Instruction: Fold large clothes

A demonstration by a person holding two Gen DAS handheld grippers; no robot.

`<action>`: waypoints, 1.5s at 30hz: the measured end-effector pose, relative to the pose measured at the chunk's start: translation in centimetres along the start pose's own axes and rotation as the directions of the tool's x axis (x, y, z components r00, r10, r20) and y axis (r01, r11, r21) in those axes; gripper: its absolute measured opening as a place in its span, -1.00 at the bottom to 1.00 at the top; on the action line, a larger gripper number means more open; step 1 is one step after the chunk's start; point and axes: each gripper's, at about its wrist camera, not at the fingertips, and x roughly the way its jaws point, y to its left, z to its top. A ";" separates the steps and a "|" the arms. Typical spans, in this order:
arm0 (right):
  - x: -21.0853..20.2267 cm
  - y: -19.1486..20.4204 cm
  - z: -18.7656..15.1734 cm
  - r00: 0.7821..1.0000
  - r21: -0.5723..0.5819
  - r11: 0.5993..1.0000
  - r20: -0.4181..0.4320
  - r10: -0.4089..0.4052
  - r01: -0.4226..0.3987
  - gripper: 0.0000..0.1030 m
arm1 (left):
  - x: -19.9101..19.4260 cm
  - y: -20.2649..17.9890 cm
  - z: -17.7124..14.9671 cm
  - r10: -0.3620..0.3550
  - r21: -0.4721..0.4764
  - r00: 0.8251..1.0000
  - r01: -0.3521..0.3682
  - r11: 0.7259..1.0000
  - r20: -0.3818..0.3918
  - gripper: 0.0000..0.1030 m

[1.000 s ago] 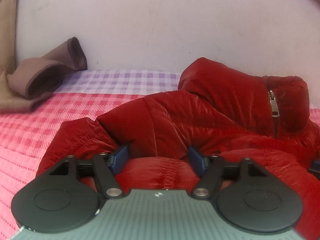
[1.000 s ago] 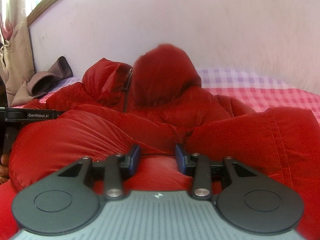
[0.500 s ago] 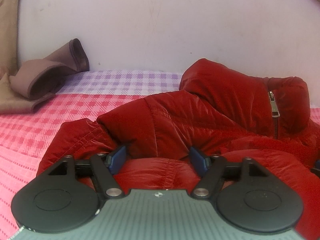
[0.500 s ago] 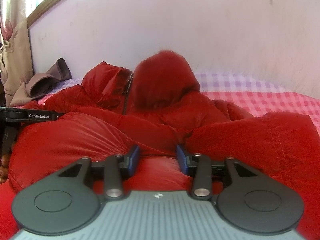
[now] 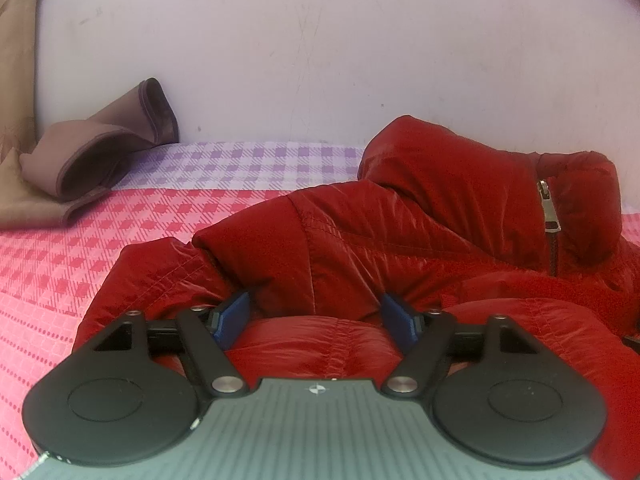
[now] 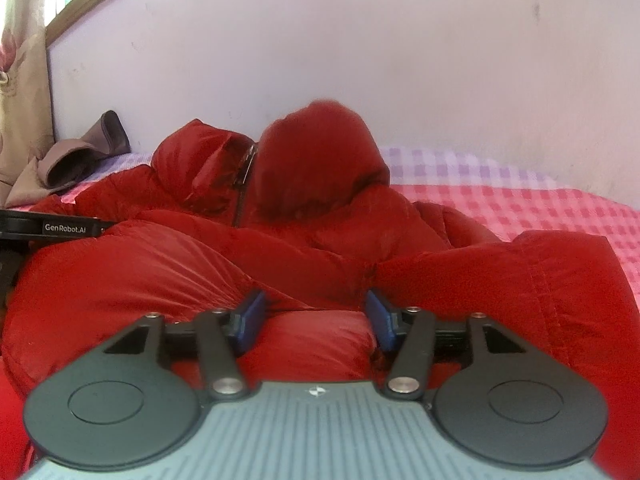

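A puffy red jacket lies bunched on the pink checked bed sheet, its hood and metal zip pull toward the wall. My left gripper rests low on the jacket's near edge, its blue pads wide apart with a swell of red fabric between them. In the right wrist view the jacket fills the middle, hood upright. My right gripper sits on the near fold, its jaws opening, with red fabric bulging between the pads. The left gripper's body shows at that view's left edge.
A folded brown cloth lies at the bed's far left corner against the pale wall, also seen as the brown cloth in the right view. A beige curtain hangs at the left. Bare sheet stretches right of the jacket.
The right gripper's pads have spread clearly wider around the red fabric. The left pads have parted slightly. Neither hand has shifted and the jacket lies as before.
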 end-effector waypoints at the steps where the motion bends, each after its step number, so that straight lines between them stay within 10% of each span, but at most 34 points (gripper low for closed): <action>1: 0.0 0.0 0.0 1.000 0.000 1.000 -0.001 0.000 0.000 0.09 | 0.0 0.0 0.0 0.001 0.001 1.000 -0.001 1.000 -0.002 0.43; 10: -0.5 -0.5 0.2 1.000 0.032 0.999 0.007 0.012 -0.012 0.21 | -1.4 -0.8 0.1 0.054 0.052 0.998 -0.053 0.997 -0.014 0.43; 15: -11.5 -2.4 -0.4 0.983 0.100 0.987 0.148 0.112 -0.128 0.59 | -10.3 0.9 -0.8 -0.098 0.008 0.994 0.098 0.995 0.044 0.60; 17: -17.4 -3.2 -1.5 0.963 0.071 0.977 0.197 0.185 -0.202 0.83 | -15.2 2.0 -1.8 -0.104 0.015 0.991 0.103 0.995 0.090 0.95; 21: -26.9 -4.3 -6.3 0.922 0.033 0.940 0.211 0.326 -0.340 1.00 | -24.8 4.1 -5.4 -0.125 0.070 0.972 0.113 0.991 0.200 1.00; 28: -34.6 -4.8 -18.5 0.968 0.097 0.971 0.148 0.205 -0.220 1.00 | -34.7 8.8 -14.5 -0.135 0.057 0.969 0.126 0.990 0.206 1.00; 43: -31.5 -6.2 -22.7 0.933 0.378 0.853 0.143 0.330 -0.359 0.99 | -31.4 16.8 -24.7 -0.223 -0.224 0.973 0.206 0.953 -0.053 0.86; 45: -30.5 -5.5 -22.7 0.936 0.387 0.853 0.097 0.339 -0.350 0.50 | -30.6 17.4 -25.2 -0.257 -0.276 0.964 0.229 0.933 -0.068 0.77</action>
